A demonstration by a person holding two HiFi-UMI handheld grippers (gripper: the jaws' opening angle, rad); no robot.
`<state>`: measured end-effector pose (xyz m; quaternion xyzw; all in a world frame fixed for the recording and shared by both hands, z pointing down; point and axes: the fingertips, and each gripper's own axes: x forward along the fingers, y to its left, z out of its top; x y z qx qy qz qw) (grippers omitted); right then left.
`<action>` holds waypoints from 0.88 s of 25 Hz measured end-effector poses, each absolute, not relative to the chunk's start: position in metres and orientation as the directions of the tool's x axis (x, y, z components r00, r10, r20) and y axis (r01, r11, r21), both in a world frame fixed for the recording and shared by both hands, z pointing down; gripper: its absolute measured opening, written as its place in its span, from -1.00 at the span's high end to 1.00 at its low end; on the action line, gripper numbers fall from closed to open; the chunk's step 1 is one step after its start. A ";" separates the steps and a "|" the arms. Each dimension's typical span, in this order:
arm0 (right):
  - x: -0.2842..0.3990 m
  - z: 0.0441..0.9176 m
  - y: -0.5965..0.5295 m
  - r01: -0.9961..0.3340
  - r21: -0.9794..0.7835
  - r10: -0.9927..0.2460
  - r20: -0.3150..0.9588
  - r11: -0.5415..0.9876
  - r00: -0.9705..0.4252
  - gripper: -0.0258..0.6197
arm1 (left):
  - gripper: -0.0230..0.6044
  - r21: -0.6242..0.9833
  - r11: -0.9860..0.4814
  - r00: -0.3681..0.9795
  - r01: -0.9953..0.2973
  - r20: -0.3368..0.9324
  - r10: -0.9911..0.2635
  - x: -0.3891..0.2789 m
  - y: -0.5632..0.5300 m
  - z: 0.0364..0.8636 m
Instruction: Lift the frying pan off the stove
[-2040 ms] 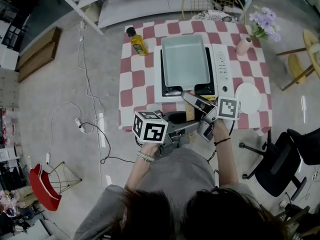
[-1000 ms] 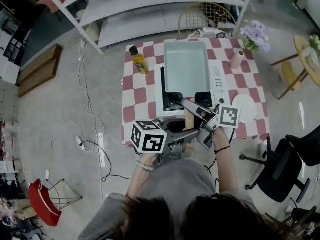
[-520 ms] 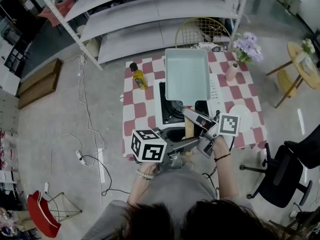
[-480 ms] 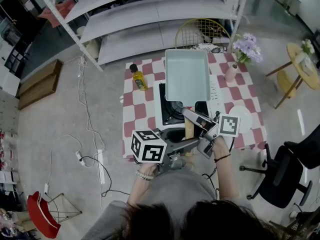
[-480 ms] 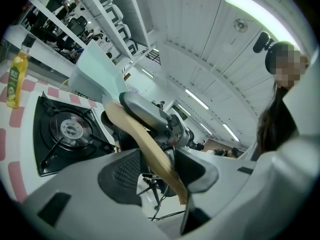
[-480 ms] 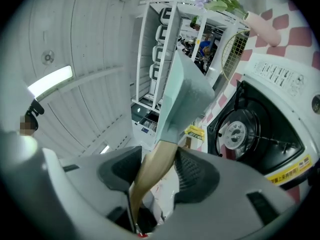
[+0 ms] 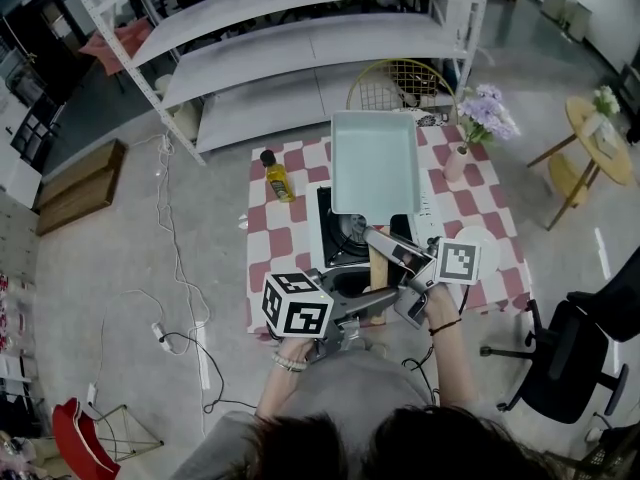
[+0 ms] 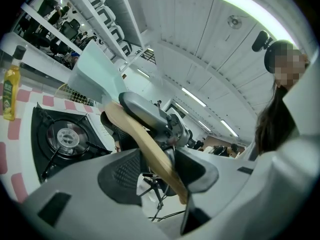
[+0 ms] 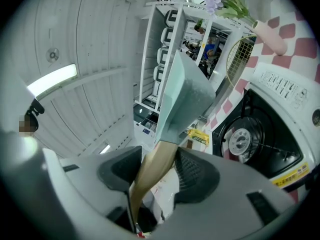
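Left tool (image 7: 375, 303), right tool (image 7: 385, 246): grey shells, black mesh pads (image 8: 125, 176), each with a white marker cube (image 7: 297, 305) printed in black squares. Wearer: grey top (image 7: 350, 388), dark hair (image 7: 420, 453), pale bracelet (image 7: 289, 364), black wristband (image 7: 444, 325).

We see the pale blue rectangular frying pan (image 7: 373, 160) above the white gas stove (image 7: 347, 236) on the red-checked table (image 7: 275, 238). Yellow oil bottle (image 7: 276, 176) stands left, pink flower vase (image 7: 456, 163) far right, white round plate (image 7: 495, 248) near right.

No legible text, yellow sticker (image 9: 291, 173) on stove (image 9: 280, 91) blurred, oil bottle (image 8: 8, 91) label too small
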<state>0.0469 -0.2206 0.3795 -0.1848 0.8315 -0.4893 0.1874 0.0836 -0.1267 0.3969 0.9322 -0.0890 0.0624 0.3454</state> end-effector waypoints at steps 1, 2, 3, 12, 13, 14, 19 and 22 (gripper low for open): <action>0.047 0.377 -0.220 -0.121 -0.882 -0.491 -0.136 0.456 -0.861 0.24 | 0.26 0.628 -0.750 0.976 -0.208 0.178 -0.122 0.084 -0.127 0.395; 0.048 0.375 -0.220 -0.117 -0.881 -0.491 -0.142 0.459 -0.859 0.24 | 0.26 0.624 -0.754 0.977 -0.207 0.178 -0.121 0.084 -0.127 0.394; 0.048 0.374 -0.220 -0.112 -0.881 -0.492 -0.147 0.460 -0.858 0.24 | 0.26 0.620 -0.757 0.977 -0.206 0.178 -0.120 0.084 -0.126 0.393; 0.051 0.359 -0.219 -0.123 -0.867 -0.500 -0.158 0.483 -0.852 0.24 | 0.26 0.593 -0.784 0.981 -0.183 0.167 -0.103 0.085 -0.125 0.381; 0.052 0.357 -0.219 -0.125 -0.865 -0.502 -0.160 0.486 -0.850 0.24 | 0.26 0.590 -0.787 0.981 -0.180 0.165 -0.101 0.086 -0.125 0.379; 0.053 0.355 -0.219 -0.127 -0.863 -0.504 -0.162 0.490 -0.848 0.24 | 0.26 0.586 -0.791 0.982 -0.177 0.164 -0.099 0.086 -0.125 0.378; 0.056 0.347 -0.220 -0.133 -0.853 -0.510 -0.172 0.506 -0.843 0.24 | 0.26 0.568 -0.806 0.983 -0.164 0.161 -0.087 0.088 -0.125 0.372; 0.058 0.344 -0.221 -0.134 -0.850 -0.515 -0.177 0.510 -0.839 0.24 | 0.26 0.563 -0.812 0.984 -0.157 0.159 -0.080 0.089 -0.127 0.369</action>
